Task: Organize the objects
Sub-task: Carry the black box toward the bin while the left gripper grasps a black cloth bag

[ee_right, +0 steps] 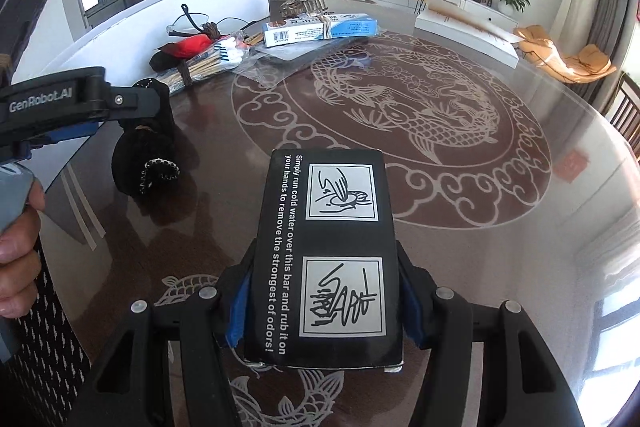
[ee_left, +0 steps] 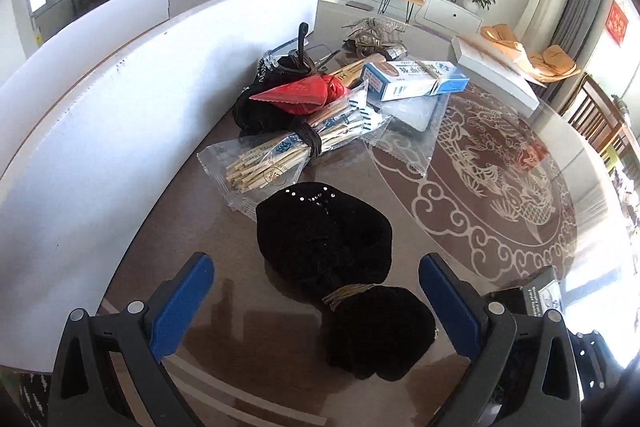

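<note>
Left gripper point(ee_left: 316, 303): jaws wide apart above the black cloth point(ee_left: 332, 247), low centre of its frame. Chopstick bundle point(ee_left: 280, 155) mid-frame behind it. Right gripper point(ee_right: 324, 307): clamped on the black box point(ee_right: 326, 259), bottom centre, above the table point(ee_right: 520, 227).

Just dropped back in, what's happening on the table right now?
The right gripper is shut on a black printed box, held above the glass table. The left gripper is open, hovering around a black fuzzy bundle. A tied chopstick bundle, blue-and-white box and other clutter sit by the white board.
</note>
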Demonstrator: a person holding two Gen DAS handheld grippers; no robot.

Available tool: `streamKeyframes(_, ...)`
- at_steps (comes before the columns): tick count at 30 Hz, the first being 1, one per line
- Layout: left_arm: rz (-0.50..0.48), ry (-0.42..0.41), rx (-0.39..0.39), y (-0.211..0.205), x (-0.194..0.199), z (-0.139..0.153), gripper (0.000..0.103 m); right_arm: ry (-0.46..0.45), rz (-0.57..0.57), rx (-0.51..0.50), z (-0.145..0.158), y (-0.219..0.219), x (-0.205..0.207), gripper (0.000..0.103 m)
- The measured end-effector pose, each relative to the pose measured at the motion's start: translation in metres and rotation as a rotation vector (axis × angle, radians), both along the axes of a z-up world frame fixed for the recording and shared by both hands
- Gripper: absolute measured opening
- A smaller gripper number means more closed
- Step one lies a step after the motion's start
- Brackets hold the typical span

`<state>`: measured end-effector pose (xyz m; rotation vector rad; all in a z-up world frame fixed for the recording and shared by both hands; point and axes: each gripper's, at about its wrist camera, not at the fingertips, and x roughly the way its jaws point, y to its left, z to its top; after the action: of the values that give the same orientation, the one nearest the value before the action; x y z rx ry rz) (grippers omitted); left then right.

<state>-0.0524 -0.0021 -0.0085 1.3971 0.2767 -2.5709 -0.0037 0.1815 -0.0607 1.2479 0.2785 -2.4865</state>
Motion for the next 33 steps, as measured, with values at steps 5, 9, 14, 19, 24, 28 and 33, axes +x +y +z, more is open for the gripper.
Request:
streamKeyframes(5,-0.051,-0.041,-0.065,-0.003,0.002,-0.017,0.103,-0.011,0.015,0.01,0.0,0.003,0.0,0.061)
streamKeyframes(9,-0.134,-0.061,-0.063,-0.012,0.004,-0.014,0.103,-0.059,0.028,0.025,-0.001,0.003,-0.006,0.076)
streamKeyframes(14,-0.231,-0.141,-0.056,-0.017,-0.001,-0.014,0.103,-0.149,0.058,0.072,0.002,0.001,-0.019,0.073)
streamKeyframes(19,-0.29,0.021,-0.026,-0.02,0.025,0.001,0.028,-0.15,0.046,0.052,0.017,0.008,-0.023,0.059)
streamKeyframes(24,-0.286,0.173,0.085,-0.037,0.065,0.044,0.028,-0.126,0.027,-0.078,0.052,0.01,-0.018,0.059)
streamKeyframes(28,-0.225,0.28,0.126,-0.077,0.084,0.089,0.028,-0.06,0.067,-0.165,0.096,-0.019,-0.021,0.059)
streamKeyframes(33,-0.071,0.293,0.099,-0.169,0.086,0.116,0.028,-0.014,0.204,-0.296,0.142,-0.112,-0.03,0.059)
